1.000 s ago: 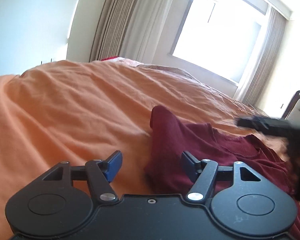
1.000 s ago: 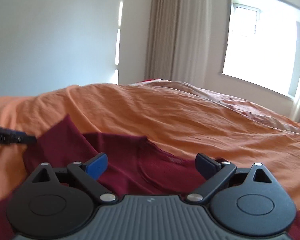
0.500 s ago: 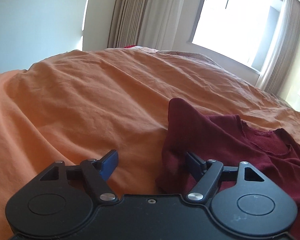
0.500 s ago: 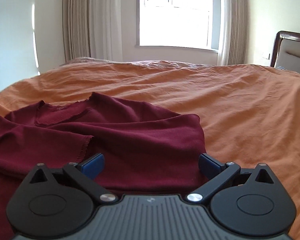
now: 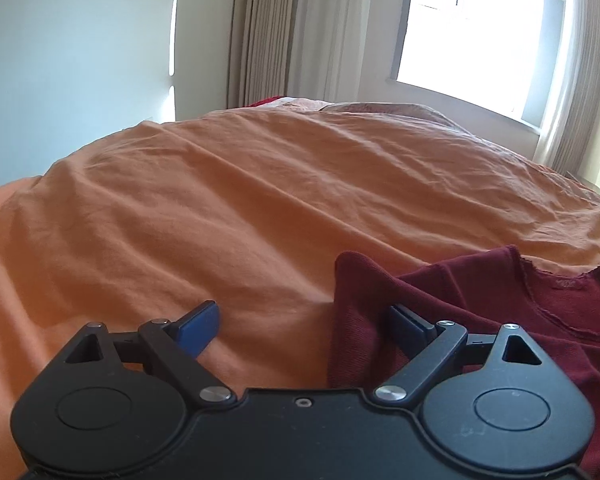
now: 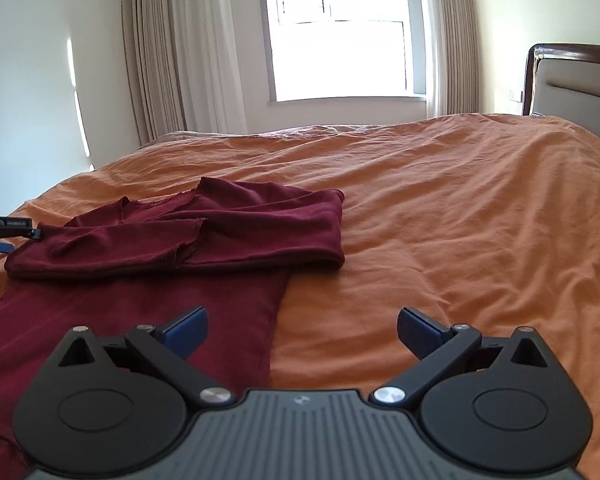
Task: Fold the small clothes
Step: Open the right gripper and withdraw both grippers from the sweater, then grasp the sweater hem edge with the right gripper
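My maroon shirt (image 6: pixel 204 236) lies half-folded on the orange bed (image 6: pixel 460 208), soft and floppy, so with my left claw (image 5: pixel 306 326) opening empty and right claw (image 6: pixel 302 330) wide, I'd pinch a hem corner.

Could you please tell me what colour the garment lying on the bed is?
The garment is dark maroon, plain with no pattern; the right wrist view shows it best.

shirt (image 6: pixel 220 232) on bedspread (image 6: pixel 460 220), window (image 6: pixel 340 40) behind

The maroon shirt (image 6: pixel 172 240) is running off the right-wrist view's left and bottom edges; the left gripper (image 6: pixel 4 228) is showing only partly there.
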Available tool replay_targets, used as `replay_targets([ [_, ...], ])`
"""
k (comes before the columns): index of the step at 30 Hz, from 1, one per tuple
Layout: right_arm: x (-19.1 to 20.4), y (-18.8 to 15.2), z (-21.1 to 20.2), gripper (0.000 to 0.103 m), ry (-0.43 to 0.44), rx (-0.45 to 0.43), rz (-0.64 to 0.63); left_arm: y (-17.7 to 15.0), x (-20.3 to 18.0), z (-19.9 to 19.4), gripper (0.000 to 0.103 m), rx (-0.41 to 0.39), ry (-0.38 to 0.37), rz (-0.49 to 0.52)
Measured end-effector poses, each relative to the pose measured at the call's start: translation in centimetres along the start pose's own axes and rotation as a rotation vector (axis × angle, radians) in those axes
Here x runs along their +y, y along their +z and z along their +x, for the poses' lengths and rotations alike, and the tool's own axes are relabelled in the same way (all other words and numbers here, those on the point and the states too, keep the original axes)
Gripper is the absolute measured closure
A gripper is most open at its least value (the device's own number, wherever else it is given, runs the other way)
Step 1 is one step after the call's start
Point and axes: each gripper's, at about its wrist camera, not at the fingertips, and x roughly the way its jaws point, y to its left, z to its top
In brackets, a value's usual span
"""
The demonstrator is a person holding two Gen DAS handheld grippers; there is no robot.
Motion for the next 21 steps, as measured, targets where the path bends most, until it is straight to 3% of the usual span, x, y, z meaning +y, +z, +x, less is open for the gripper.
replay_targets([
  [4,0.1,-1.0,-2.4,0.0,0.008,-0.044,-0.02,0.4,0.3,-0.9,0.011,0.008,0.018,-0.01],
  [10,1.4,-2.3,-4.6,0.0,0.044,-0.066,-0.038,-0.3,-0.7,-7.4,0.004,-0.069,-0.044,-0.017],
  [15,2.6,-4.9,-6.8,0.0,0.06,-0.07,-0.086,-3.3,-2.1,-14.2,0.001,-0.103,-0.09,0.027],
  [21,3.2,-8.5,-8.9,0.0,0.063,-0.054,-0.135,-9.1,-2.4,-21.1,0.001,-0.105,-0.14,0.026],
])
